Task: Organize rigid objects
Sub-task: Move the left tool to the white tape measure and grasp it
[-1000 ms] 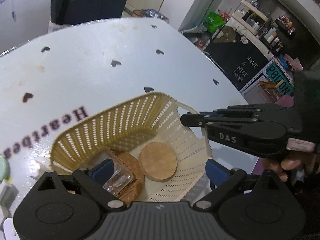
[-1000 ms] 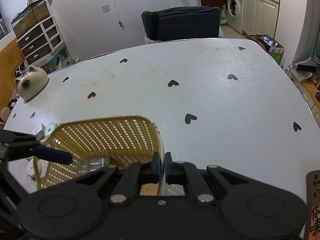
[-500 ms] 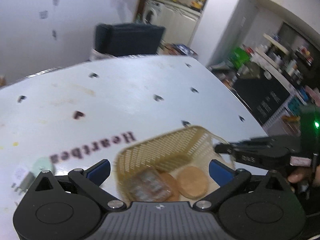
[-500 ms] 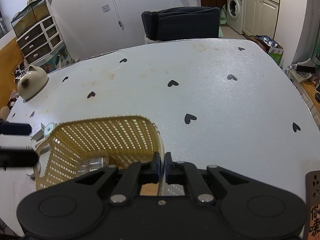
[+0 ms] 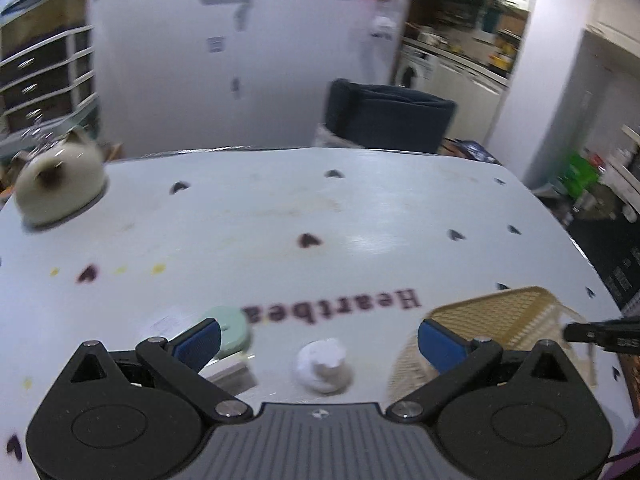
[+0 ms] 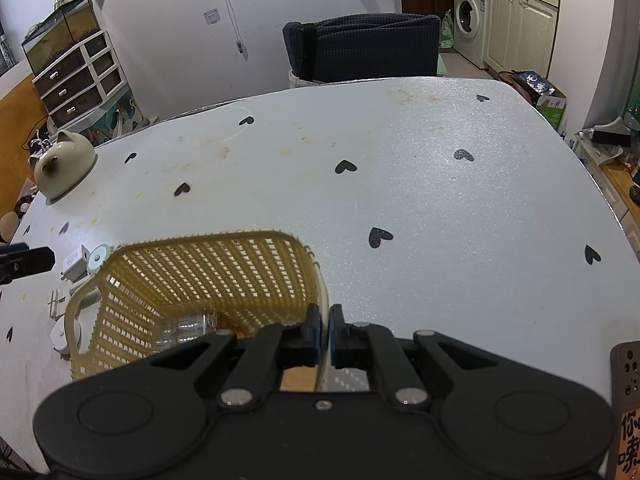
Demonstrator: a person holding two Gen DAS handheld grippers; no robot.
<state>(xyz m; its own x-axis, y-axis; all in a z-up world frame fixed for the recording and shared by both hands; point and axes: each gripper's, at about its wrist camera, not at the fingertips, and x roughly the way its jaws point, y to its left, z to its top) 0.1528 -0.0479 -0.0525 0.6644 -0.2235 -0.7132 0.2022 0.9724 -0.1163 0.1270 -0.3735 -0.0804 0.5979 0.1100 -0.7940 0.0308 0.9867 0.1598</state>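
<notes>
Basket (image 6: 208, 276) holds clear plastic item (image 6: 184, 326); right tongs (image 6: 329, 334) clamp rim.

Bench (image 5: 360, 216): we read dark printed lettering "Heartbea", blurred, its last letters hidden behind a mint-green disc (image 5: 230, 330) | Brown card (image 6: 628, 408) at the right edge of the right wrist view: we see black Chinese characters, cut off by the frame, unreadable | We make out no other text.
</notes>
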